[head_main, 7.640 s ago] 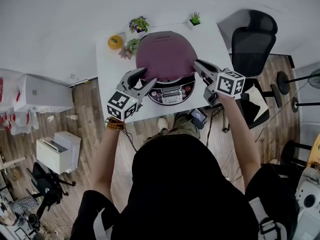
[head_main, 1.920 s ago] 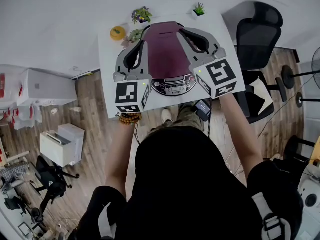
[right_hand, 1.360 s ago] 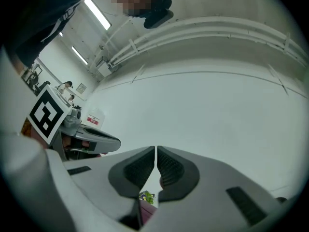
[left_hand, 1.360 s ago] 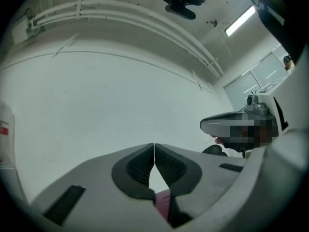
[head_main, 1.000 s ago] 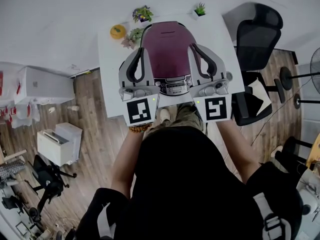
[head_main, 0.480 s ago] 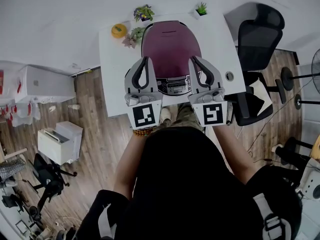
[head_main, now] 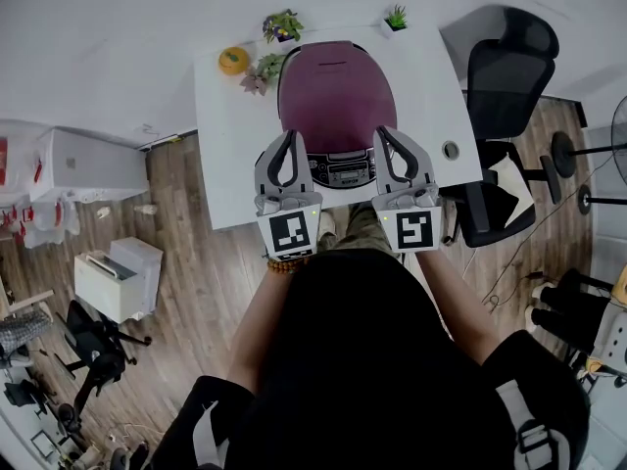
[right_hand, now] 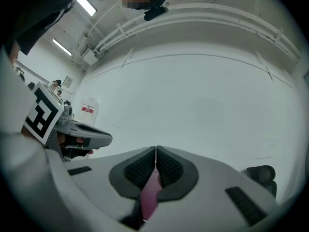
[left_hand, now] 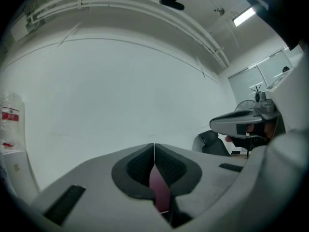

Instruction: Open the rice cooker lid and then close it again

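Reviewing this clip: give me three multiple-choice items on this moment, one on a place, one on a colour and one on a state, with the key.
1. Where does the rice cooker stand?
A. on the white table
B. on the floor
C. on a chair

2. What colour is its lid?
A. green
B. maroon
C. yellow

3. How are the left claw and the right claw?
A. both wide open
B. both shut
C. one gripping the lid

Key:
1 A, the head view shows it on the table.
2 B, the lid is dark maroon.
3 B, each gripper view shows its jaws together.
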A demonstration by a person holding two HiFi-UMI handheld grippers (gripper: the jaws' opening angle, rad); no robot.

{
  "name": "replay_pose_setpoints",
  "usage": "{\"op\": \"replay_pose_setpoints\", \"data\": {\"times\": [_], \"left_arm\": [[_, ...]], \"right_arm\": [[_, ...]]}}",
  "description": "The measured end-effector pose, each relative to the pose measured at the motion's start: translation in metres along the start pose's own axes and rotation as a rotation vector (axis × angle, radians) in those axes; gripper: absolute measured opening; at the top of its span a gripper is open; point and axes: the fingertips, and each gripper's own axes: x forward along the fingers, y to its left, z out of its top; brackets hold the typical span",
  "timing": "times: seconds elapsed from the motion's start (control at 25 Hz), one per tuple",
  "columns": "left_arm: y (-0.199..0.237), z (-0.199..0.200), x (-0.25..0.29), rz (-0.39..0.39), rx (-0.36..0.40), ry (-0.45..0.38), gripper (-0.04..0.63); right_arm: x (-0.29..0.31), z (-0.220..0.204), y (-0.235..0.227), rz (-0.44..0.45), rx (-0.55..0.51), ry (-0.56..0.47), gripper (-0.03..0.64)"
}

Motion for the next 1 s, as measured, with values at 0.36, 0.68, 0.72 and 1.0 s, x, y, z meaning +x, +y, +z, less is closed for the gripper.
{"op": "replay_pose_setpoints", "data": {"times": [0.36, 0.68, 0.72, 1.0], "left_arm": [[0.001, -0.014, -0.002, -0.002, -0.012, 0.033, 0.025], [0.002, -0.015, -0.003, 0.004, -0.029, 0.033, 0.024], [0.002, -0.015, -0.003, 0.004, -0.030, 0.030, 0.025], [0.000, -0.016, -0.007, 0.004, -0.040, 0.016, 0.023]], "right_arm": [[-0.004, -0.012, 0.001, -0.004, 0.009, 0.029, 0.029], [-0.007, -0.016, 0.000, 0.002, 0.000, 0.048, 0.029], [-0.007, -0.016, 0.000, 0.002, 0.002, 0.050, 0.029], [-0.013, -0.018, 0.001, 0.001, 0.015, 0.050, 0.029]]}}
